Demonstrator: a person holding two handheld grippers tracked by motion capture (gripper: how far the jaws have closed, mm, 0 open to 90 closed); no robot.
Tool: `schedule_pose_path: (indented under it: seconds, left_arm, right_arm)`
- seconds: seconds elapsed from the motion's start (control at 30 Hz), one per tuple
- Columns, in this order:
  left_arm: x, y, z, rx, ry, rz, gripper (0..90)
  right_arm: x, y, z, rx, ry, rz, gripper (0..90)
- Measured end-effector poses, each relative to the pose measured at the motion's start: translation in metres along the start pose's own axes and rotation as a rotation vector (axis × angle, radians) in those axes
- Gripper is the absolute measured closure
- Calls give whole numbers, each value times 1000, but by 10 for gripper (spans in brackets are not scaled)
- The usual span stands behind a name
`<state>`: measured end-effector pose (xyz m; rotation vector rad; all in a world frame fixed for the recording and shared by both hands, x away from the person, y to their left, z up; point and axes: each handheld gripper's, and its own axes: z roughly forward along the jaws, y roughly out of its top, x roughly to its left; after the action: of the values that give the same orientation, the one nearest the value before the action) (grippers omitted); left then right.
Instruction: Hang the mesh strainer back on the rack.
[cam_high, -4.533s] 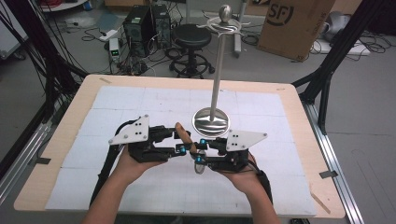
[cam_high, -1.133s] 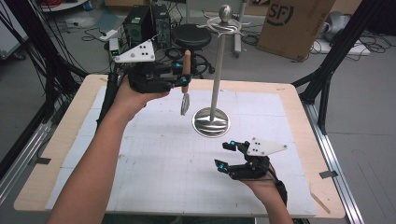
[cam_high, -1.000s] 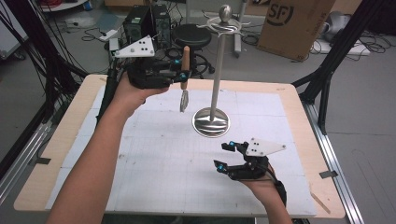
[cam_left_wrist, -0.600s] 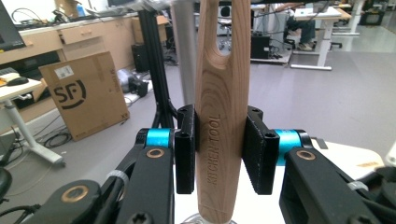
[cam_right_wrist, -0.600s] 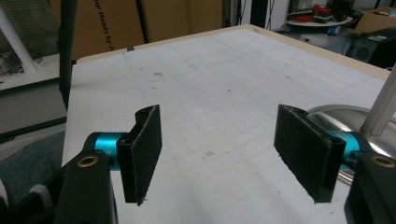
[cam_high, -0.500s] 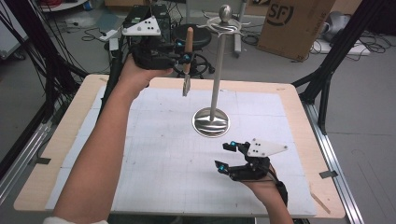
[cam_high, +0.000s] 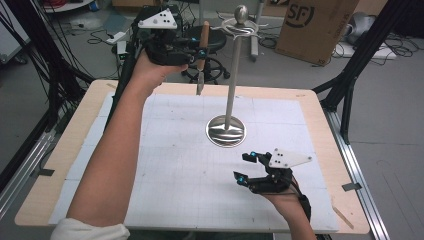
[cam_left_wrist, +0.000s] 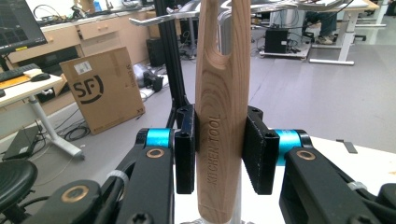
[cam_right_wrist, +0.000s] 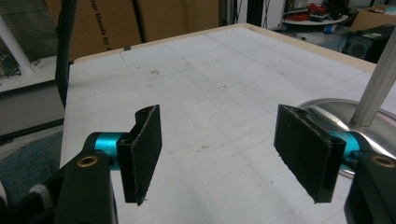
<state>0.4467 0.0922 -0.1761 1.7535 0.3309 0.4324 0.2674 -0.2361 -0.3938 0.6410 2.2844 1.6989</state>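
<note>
In the high view, the left gripper (cam_high: 200, 47) is held high above the far left part of the table (cam_high: 320, 125), and its jaws are clamped on the wooden handle of a kitchen tool (cam_high: 202, 55). The tool hangs about upright, handle up and its metal end down, in the air over the far edge of the table. It is just to the left of the top of the metal stand (cam_high: 231, 75), near the hooks, but I cannot tell if it touches one. The round base of the stand sits on the white mat (cam_high: 175, 165) near the middle. The right gripper (cam_high: 246, 167) is low at the near right side, close to the base, with its jaws apart and nothing between them.

In the left gripper view, the two black pads press on both sides of the wooden handle (cam_left_wrist: 219, 135), which carries the words "KITCHEN TOOL". The handle has a slot near its top, and the curved hooks (cam_left_wrist: 159, 18) of the stand are behind it.

In the right gripper view, the jaws stand wide apart over the mat (cam_right_wrist: 210, 93), and the shiny base of the stand (cam_right_wrist: 327, 112) lies just behind the right jaw.
</note>
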Motion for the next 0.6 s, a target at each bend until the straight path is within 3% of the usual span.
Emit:
schedule_pose_path:
  seconds: [0.6]
  left_arm:
    - [0, 6, 7, 28, 27, 7, 687]
  right_arm:
    - [0, 1, 0, -13, 0, -1, 309]
